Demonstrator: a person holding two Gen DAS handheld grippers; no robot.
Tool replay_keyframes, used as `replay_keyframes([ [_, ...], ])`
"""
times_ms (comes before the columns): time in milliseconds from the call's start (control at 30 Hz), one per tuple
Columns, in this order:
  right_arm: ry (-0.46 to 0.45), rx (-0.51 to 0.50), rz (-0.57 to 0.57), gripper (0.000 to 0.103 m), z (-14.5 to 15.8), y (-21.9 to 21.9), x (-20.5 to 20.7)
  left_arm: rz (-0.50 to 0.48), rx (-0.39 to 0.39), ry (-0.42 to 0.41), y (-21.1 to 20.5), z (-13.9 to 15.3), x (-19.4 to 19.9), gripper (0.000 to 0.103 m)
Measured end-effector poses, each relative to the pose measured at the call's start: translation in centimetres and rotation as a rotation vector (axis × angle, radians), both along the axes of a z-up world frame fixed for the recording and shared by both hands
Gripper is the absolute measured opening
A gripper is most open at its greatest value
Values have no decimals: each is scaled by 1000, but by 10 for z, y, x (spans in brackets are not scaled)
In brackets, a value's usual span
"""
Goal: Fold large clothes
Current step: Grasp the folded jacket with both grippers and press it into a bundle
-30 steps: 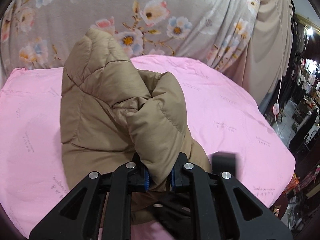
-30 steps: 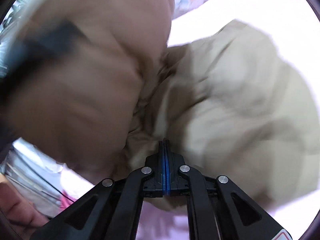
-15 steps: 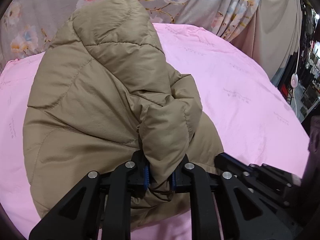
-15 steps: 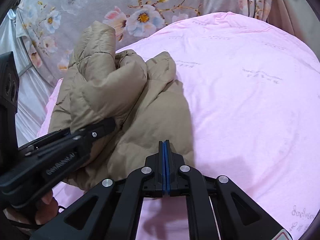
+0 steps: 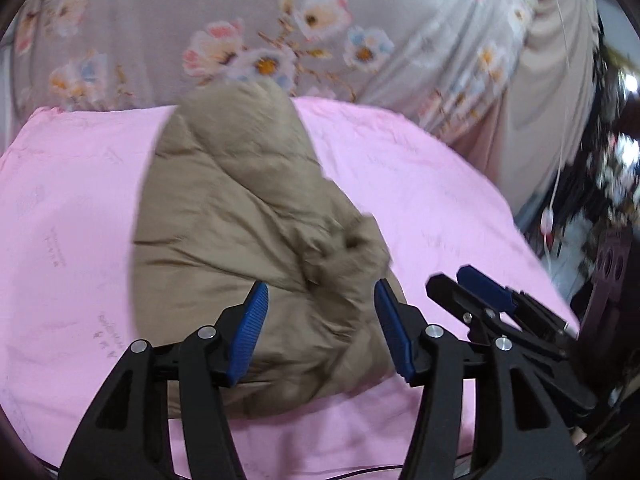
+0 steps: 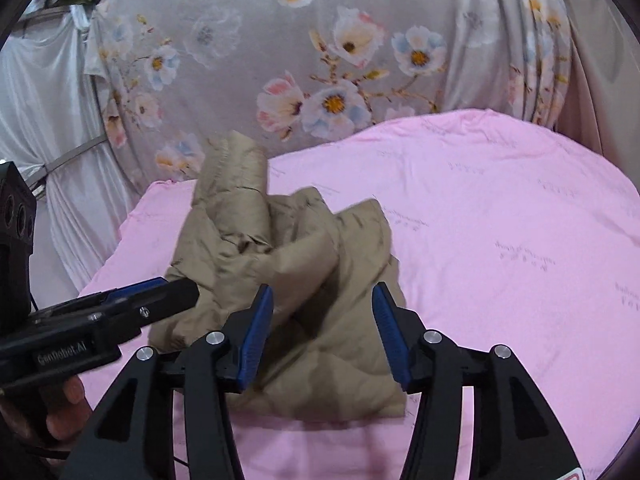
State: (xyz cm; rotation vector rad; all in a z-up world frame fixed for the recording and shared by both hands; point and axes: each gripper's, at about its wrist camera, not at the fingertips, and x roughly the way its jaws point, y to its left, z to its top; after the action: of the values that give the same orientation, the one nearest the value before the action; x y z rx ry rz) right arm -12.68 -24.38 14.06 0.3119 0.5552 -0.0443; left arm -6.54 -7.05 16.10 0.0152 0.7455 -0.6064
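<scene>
A tan quilted puffer jacket [image 5: 240,240] lies bunched in a heap on the pink sheet [image 5: 420,184], one padded part sticking up at its far end. My left gripper [image 5: 320,320] hangs just above the heap's near edge, jaws opening, blue pads apart and nothing pinched. In the right wrist view the same jacket [image 6: 304,280] sits left of centre on the pink sheet [image 6: 500,220]. My right gripper [image 6: 322,328] hovers over its near side, jaws opening too and holding nothing. The left gripper [image 6: 132,300] also shows from the side, at the left of that view.
A grey floral curtain [image 6: 340,60] hangs behind the bed, with white drapery [image 6: 52,120] at the far left. A beige curtain [image 5: 548,100] and a dangling white cord [image 5: 556,160] stand at the right, beside dark clutter. The sheet spreads out wide to the jacket's right.
My left gripper let go of the jacket fold it was pinching and pulled back. My right gripper went from shut to open and rose. The jacket settled into a lower heap.
</scene>
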Motion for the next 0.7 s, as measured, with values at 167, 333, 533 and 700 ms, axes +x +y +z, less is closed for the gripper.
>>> replay_keyframes([
  [167,23,-85,101,55,18,43,36,222,-5,5,57,13,41,56],
  [333,164,-156,98,56,-8,55,79,286,-29,96,75,-2,73,56],
  [533,205,42,12,6,-25,5,65,229,-6,112,52,-9,77,56],
  [700,278,81,-112,6,-53,-24,37,149,33,154,21,-35,75,52],
])
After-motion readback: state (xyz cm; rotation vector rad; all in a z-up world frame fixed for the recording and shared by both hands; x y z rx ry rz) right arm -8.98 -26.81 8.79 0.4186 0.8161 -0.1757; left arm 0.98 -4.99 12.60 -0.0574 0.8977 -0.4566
